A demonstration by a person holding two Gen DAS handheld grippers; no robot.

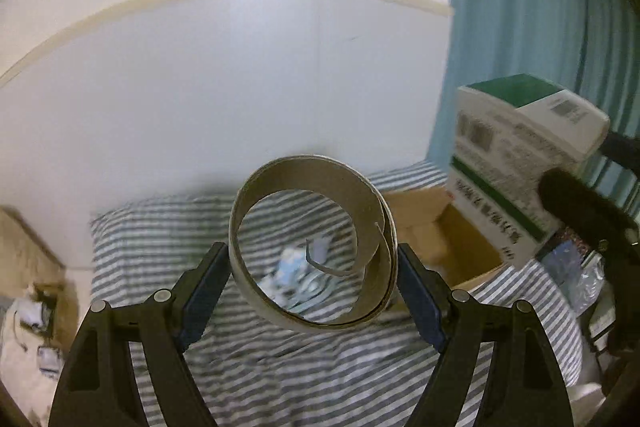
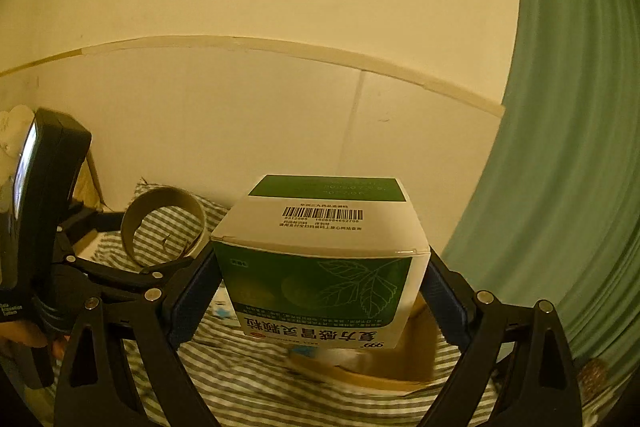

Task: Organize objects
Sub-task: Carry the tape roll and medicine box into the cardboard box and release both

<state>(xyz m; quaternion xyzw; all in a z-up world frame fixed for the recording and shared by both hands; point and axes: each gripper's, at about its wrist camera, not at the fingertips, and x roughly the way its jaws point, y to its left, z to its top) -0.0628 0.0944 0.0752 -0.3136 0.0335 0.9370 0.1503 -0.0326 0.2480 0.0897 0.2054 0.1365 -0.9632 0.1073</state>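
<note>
Cardboard ring sits clamped across its width between the pads of my left gripper, lifted clear above the striped bedsheet, with a loose strip curling inside its hoop. My right gripper squeezes a green-and-white medicine box by its two sides, barcode face up, printed front upside down toward me. That box hangs over an open brown carton lying on the sheet near its far right edge, beside the green curtain. In the right wrist view the ring appears to the left of the box, apart from it.
</note>
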